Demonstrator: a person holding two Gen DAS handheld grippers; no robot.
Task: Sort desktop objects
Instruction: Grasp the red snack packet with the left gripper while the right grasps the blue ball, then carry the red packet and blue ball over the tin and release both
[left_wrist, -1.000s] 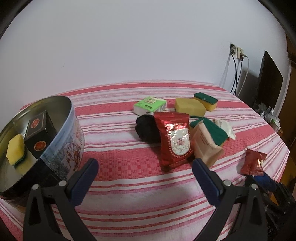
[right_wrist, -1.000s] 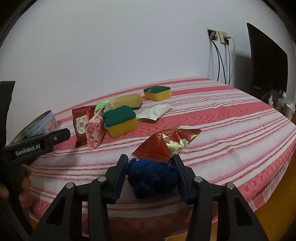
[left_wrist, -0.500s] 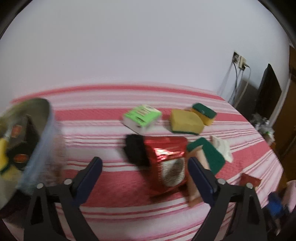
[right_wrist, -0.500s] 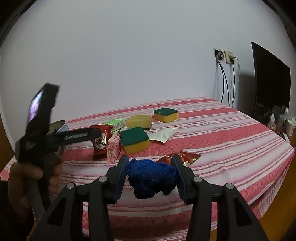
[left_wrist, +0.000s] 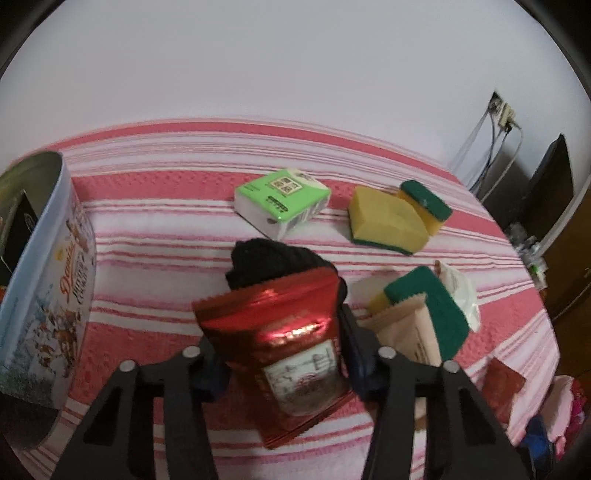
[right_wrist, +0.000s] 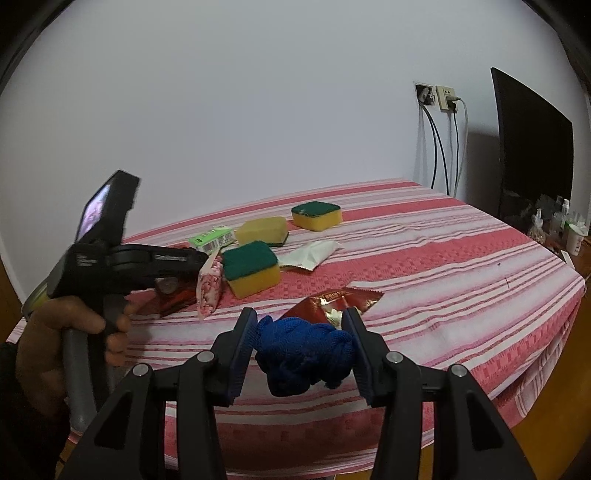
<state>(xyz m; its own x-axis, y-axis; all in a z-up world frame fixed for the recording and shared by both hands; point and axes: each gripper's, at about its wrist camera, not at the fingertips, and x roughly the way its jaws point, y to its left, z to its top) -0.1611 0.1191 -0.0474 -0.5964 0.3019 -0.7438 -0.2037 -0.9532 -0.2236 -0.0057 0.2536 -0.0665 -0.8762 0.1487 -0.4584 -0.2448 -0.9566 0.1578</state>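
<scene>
**Left fingers close on the red pouch**

Since a second ago the left gripper (left_wrist: 280, 354) has travelled from beside the tin (left_wrist: 44, 295) toward the cluster in the middle, and its fingers have just been closing from wide apart. Now the red pouch (left_wrist: 284, 347) sits between them, with both pads against its sides, so the pouch looks grasped, though motion blur leaves the firmness of the hold unclear. The right gripper (right_wrist: 301, 350) is unchanged, clenched on the blue cloth (right_wrist: 303, 354) and held above the near edge of the tabletop (right_wrist: 461, 266).

The pouch's long axis runs near to far, in line with the left gripper, and the fingers pinch it across its width at about mid-length. Its far end overlaps the black cloth (left_wrist: 273, 262); a beige packet (left_wrist: 410, 332) lies just beside it on the right, touching a green-topped sponge (left_wrist: 436, 306). The tin stands well to the left, open, so a carry there would probably go leftward and clear its rim. The left hand (right_wrist: 66, 339) is plainly the nearer one to both pouch and tin.

Farther off lie a green box (left_wrist: 284, 203) and two more sponges (left_wrist: 388, 218). A second red packet (right_wrist: 343, 302) rests just beyond the blue cloth. A red-and-white striped cloth covers the tabletop. Behind it is a plain white wall with sockets and cables at the right, next to a dark screen.
</scene>
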